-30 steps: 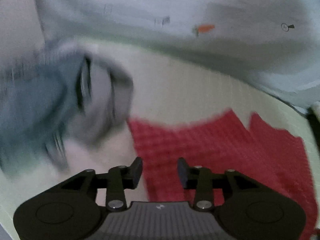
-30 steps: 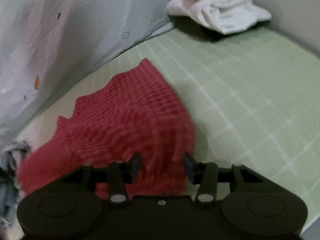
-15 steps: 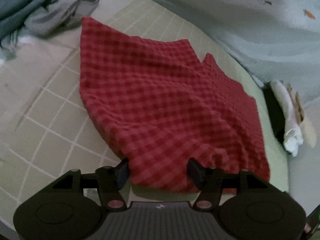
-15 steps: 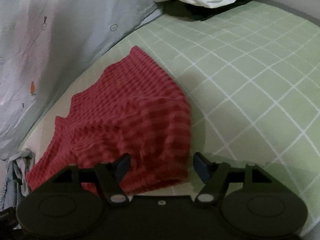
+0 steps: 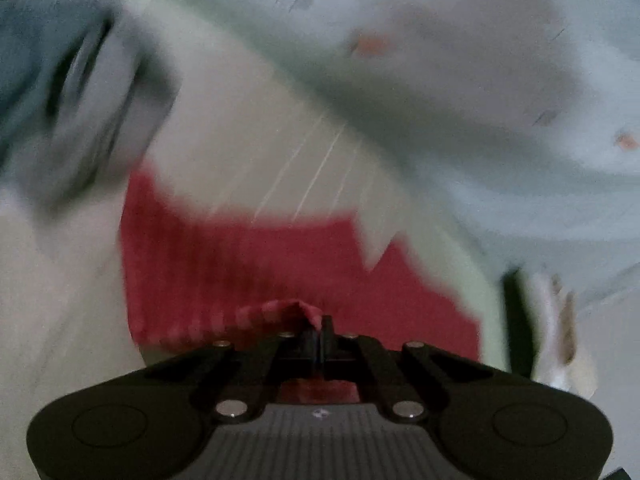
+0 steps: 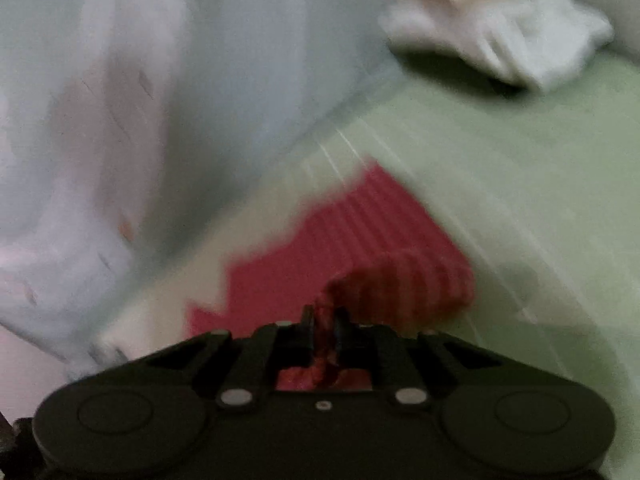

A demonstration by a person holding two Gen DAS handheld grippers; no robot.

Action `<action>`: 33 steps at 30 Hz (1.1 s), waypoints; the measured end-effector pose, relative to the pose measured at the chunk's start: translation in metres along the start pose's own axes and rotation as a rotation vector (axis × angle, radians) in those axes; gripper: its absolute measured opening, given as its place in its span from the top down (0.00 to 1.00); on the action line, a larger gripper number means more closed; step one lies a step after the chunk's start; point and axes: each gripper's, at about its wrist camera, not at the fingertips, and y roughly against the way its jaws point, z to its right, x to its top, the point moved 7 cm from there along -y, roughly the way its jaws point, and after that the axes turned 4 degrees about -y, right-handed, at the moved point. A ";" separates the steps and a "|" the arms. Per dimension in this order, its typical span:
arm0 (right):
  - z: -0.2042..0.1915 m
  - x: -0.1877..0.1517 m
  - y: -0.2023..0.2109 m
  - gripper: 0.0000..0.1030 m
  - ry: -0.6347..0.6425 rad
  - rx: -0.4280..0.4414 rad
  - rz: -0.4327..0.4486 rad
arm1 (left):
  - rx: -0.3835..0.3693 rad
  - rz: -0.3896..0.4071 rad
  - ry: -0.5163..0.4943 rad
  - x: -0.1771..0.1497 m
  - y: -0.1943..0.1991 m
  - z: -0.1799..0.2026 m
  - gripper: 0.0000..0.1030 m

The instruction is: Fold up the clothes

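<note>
A red checked cloth (image 5: 248,256) lies on a pale green gridded sheet (image 6: 520,184). My left gripper (image 5: 320,330) is shut on the cloth's near edge, which bunches up between its jaws. My right gripper (image 6: 324,320) is shut on another part of the same cloth (image 6: 360,240), with a raised fold of it to the right of the fingers. Both views are blurred by motion.
A heap of blue-grey clothes (image 5: 68,92) lies at the left. A pale printed quilt (image 5: 460,72) runs along the far side and shows in the right wrist view (image 6: 100,120). White folded laundry (image 6: 520,40) sits at the far right corner.
Both grippers were open at the cloth's near edge half a second ago. Now both have shut on it, and both views have swung and blurred.
</note>
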 end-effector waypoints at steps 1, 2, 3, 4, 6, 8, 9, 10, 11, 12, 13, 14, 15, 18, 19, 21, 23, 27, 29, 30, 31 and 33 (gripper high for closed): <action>-0.012 0.014 0.010 0.92 0.002 0.032 0.045 | -0.033 0.052 -0.019 0.019 0.014 0.013 1.00; -0.022 0.024 0.023 0.92 0.001 0.068 0.084 | -0.072 0.095 -0.031 0.032 0.027 0.024 1.00; -0.031 0.032 0.038 0.92 -0.001 0.109 0.122 | -0.109 0.136 -0.044 0.044 0.041 0.035 1.00; -0.040 0.041 0.053 0.92 -0.003 0.149 0.160 | -0.143 0.172 -0.061 0.050 0.057 0.045 1.00; -0.047 0.040 0.076 0.92 0.035 0.161 0.193 | -0.190 0.221 -0.100 0.055 0.082 0.061 1.00; -0.049 0.033 0.097 0.92 0.087 0.150 0.213 | -0.204 0.219 -0.133 0.046 0.098 0.067 1.00; -0.046 0.025 0.101 0.92 0.106 0.134 0.200 | -0.195 0.195 -0.141 0.037 0.099 0.064 0.99; -0.038 0.012 0.099 0.92 0.119 0.108 0.165 | -0.168 0.163 -0.147 0.026 0.097 0.057 0.99; -0.027 -0.003 0.094 0.91 0.115 0.077 0.119 | -0.115 0.120 -0.146 0.012 0.089 0.044 0.99; -0.012 -0.021 0.087 0.91 0.097 0.043 0.062 | -0.055 0.064 -0.129 -0.003 0.079 0.028 0.98; 0.004 -0.039 0.079 0.91 0.077 0.005 0.004 | 0.005 0.009 -0.112 -0.018 0.068 0.012 0.97; 0.021 -0.058 0.070 0.89 0.055 -0.035 -0.057 | 0.058 -0.046 -0.092 -0.033 0.059 -0.005 0.95; 0.035 -0.072 0.065 0.85 0.031 -0.072 -0.098 | 0.089 -0.101 -0.063 -0.049 0.052 -0.022 0.92; 0.069 -0.099 0.056 0.74 -0.046 -0.172 -0.164 | 0.151 -0.215 0.008 -0.086 0.037 -0.056 0.77; 0.080 -0.107 0.054 0.69 -0.072 -0.205 -0.186 | 0.162 -0.231 0.019 -0.094 0.035 -0.062 0.74; 0.090 -0.110 0.055 0.59 -0.101 -0.216 -0.186 | 0.182 -0.259 0.039 -0.110 0.033 -0.071 0.67; 0.090 -0.108 0.056 0.55 -0.092 -0.226 -0.170 | 0.175 -0.274 0.050 -0.117 0.031 -0.071 0.63; 0.087 -0.109 0.055 0.47 -0.077 -0.251 -0.174 | 0.138 -0.304 0.069 -0.117 0.022 -0.057 0.56; 0.088 -0.110 0.049 0.47 -0.065 -0.265 -0.196 | 0.132 -0.313 0.061 -0.120 0.018 -0.051 0.55; 0.088 -0.111 0.046 0.47 -0.052 -0.271 -0.205 | 0.130 -0.322 0.051 -0.123 0.016 -0.049 0.55; 0.088 -0.111 0.043 0.52 -0.034 -0.277 -0.212 | 0.122 -0.330 0.039 -0.128 0.016 -0.047 0.55; 0.087 -0.113 0.036 0.58 0.002 -0.288 -0.226 | 0.097 -0.346 0.020 -0.135 0.010 -0.041 0.57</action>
